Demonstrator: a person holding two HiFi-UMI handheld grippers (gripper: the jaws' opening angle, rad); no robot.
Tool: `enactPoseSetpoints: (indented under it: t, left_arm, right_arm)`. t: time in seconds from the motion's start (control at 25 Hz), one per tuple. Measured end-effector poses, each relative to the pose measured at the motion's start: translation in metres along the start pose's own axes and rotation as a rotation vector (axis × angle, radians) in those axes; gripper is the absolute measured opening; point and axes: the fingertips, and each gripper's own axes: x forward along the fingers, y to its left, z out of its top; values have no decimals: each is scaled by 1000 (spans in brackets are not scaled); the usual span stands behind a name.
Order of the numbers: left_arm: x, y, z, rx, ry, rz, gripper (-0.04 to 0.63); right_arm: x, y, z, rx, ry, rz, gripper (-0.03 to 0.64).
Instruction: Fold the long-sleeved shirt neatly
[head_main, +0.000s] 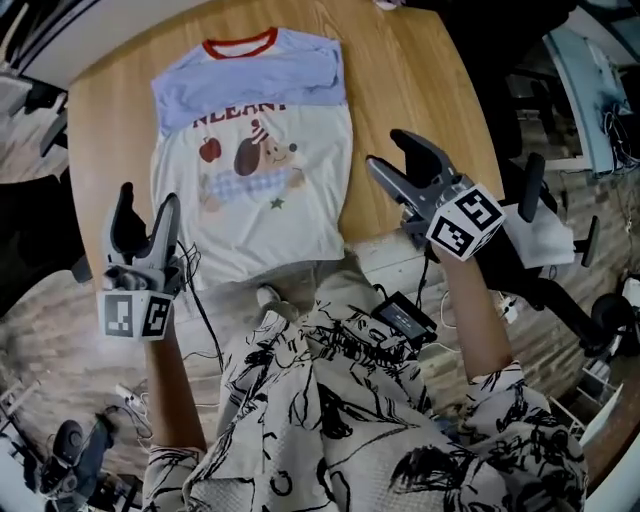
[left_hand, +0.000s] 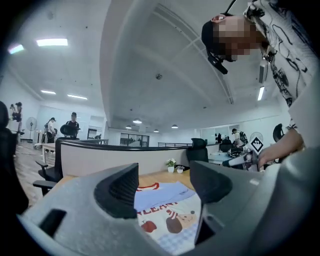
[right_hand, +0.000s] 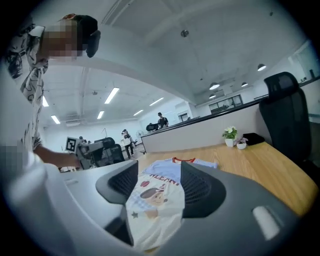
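Long-sleeved shirt (head_main: 250, 170) flat on the worktop (head_main: 420, 90), blue sleeves apparently folded across the chest. Left gripper (head_main: 147, 198) and right gripper (head_main: 392, 150) raised by the near edge, jaws apart, empty. Probably next: pinch both near hem corners evenly, carry together toward the far collar, align edges before release.

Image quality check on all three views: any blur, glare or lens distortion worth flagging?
Head view: evenly lit and sharp, fisheye bending the light wooden table around the cream-and-blue cartoon-print shirt. Left gripper view: black vignetted corners, bright ceiling strip lights, left claw soft-focused. Right gripper view: same vignette, right claw blurry, shirt beyond clearer.
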Motion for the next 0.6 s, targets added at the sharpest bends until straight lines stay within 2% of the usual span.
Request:
enactPoseSetpoints:
  t: [0.08, 0.12, 0.2, 0.32, 0.36, 0.6]
  left_arm:
    - [-39, 11, 2, 7, -3, -6, 328]
    - [-58, 18, -2, 7, 5, -5, 328]
    - [-93, 34, -14, -7, 25, 11, 327]
    - [-140, 55, -33, -71, 41, 38, 311]
    - [-152, 58, -41, -90, 56, 43, 309]
    - [-203, 67, -125, -183, 254, 85, 305]
  right_arm:
    - [-11, 23, -9, 23, -35, -65, 236]
    - [-16, 34, -13, 29, -47, -93, 235]
    - [-23, 59, -26, 49, -38, -110, 247]
    - [-26, 98, -61, 90, 38, -93, 308]
    - [-29, 106, -72, 94, 62, -108, 308]
    - [-61, 112, -151, 102, 212, -292, 321]
